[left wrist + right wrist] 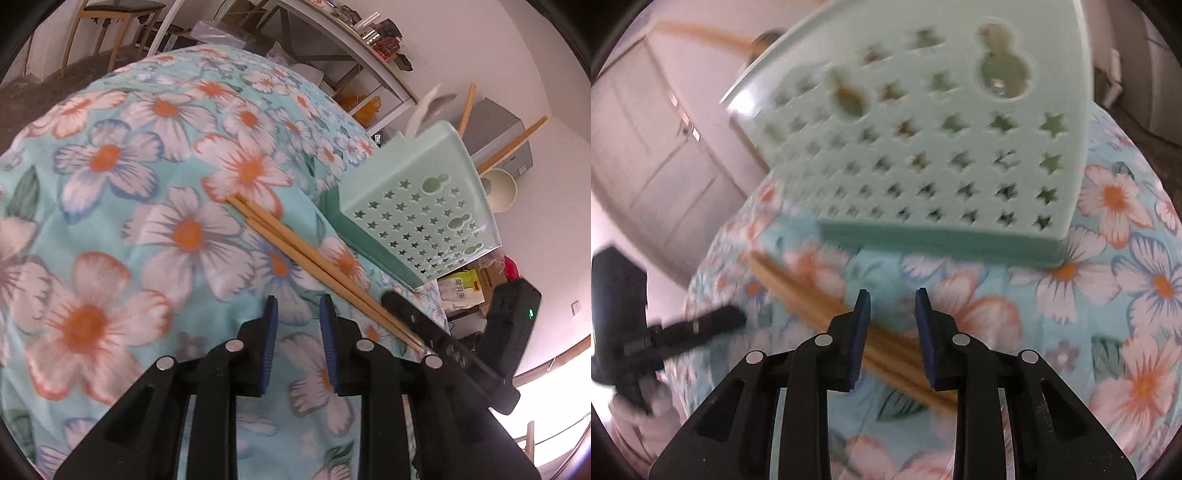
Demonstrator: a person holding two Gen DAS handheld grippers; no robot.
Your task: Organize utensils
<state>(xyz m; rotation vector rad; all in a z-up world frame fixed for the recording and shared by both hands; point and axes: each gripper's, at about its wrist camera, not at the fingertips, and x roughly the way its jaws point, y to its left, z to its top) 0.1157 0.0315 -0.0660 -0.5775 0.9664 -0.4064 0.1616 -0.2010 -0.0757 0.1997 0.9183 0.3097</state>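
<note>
a pair of wooden chopsticks lies flat on the floral tablecloth, its long axis running diagonally from the far left to the near right in the left wrist view, tips side by side and just left of the mint-green utensil holder. the holder, pierced with star-shaped holes, stands close behind the pair with more chopsticks and a white spoon sticking out of its top. the left gripper hovers with jaws apart and nothing between them, while the right gripper is likewise parted and empty above the chopsticks' near end.
</note>
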